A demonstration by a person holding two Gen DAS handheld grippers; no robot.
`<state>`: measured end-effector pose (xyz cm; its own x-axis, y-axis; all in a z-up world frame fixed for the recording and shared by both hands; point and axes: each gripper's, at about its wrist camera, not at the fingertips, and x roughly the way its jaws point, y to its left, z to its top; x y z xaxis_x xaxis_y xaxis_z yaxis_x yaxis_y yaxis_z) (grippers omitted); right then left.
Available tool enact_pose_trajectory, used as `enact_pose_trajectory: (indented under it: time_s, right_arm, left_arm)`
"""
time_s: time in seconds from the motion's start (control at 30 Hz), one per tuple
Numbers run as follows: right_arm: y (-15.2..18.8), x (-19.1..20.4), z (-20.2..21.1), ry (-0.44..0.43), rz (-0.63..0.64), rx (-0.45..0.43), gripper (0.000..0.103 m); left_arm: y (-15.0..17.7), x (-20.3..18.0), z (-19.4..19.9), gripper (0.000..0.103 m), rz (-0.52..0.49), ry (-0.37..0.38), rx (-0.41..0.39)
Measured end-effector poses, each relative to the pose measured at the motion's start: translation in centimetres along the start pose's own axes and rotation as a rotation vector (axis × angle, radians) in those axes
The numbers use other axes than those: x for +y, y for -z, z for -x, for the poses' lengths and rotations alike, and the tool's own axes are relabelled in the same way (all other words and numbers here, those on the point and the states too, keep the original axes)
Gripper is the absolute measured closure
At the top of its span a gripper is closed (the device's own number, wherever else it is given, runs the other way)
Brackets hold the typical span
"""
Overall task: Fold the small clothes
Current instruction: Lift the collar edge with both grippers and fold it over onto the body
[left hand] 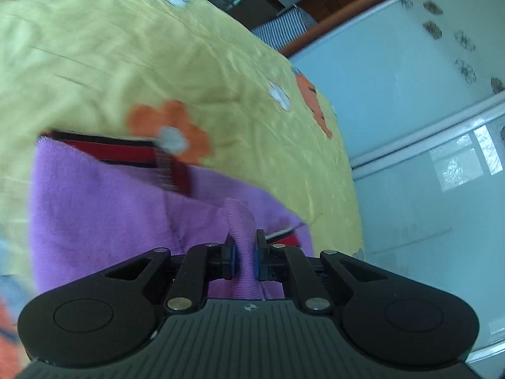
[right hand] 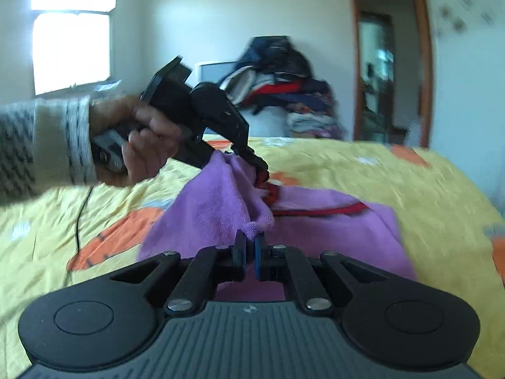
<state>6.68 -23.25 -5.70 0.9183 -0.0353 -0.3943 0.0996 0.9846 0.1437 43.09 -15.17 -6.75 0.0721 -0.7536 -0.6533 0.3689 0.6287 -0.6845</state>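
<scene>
You will find no legible text, brand name, label or number on anything in either wrist view.

Both views are lit by soft daylight. In the right wrist view the window (right hand: pixel 71 41) is blown out to white. Reflected panes are seen on the glossy wardrobe (left hand: pixel 426 126). Motion blur is spread over the bedspread (left hand: pixel 126 47) and clothes pile (right hand: pixel 284 91). Straight lines are bent by fisheye distortion at the edges, and the corners are darkened.
</scene>
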Motion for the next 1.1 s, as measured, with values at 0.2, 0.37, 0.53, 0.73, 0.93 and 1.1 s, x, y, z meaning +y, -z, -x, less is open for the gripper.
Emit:
enact_pose_trajectory:
  time_s: [0.2,0.37,0.53,0.73,0.93,1.1]
  right_arm:
    - [1.1,-5.5,1.1,0.074,-0.116,-0.007,0.099]
    - [2.4,-8.5,2.0,0.104,-0.161,0.019,0.099]
    - [4.8,-8.3,2.9,0.091,-0.184,0.072,0.099]
    - [5.6,-9.5,1.4,0.081,-0.245,0.109,0.097]
    - [5.7,-9.3,1.8,0.053,-0.271,0.112,0.097]
    - [5.6,-9.6,1.3,0.028,-0.277,0.118,0.096]
  left_arm:
    - [0.3,-3.9,-7.4,0.098,-0.032,-0.014,0.069]
    - [0.7,-6.4,-9.9,0.098,-0.117,-0.108,0.112]
    - [0.5,-8.5,-7.7,0.097,-0.240,-0.199,0.106]
    - [1.3,-10.0,-8.5,0.013,-0.306,-0.314,0.173]
    - [3.4,-11.6,-12.4,0.024,-0.439,-0.537,0.218]
    - [4.3,-12.0,-12.4,0.092,-0.530,-0.615,0.149]
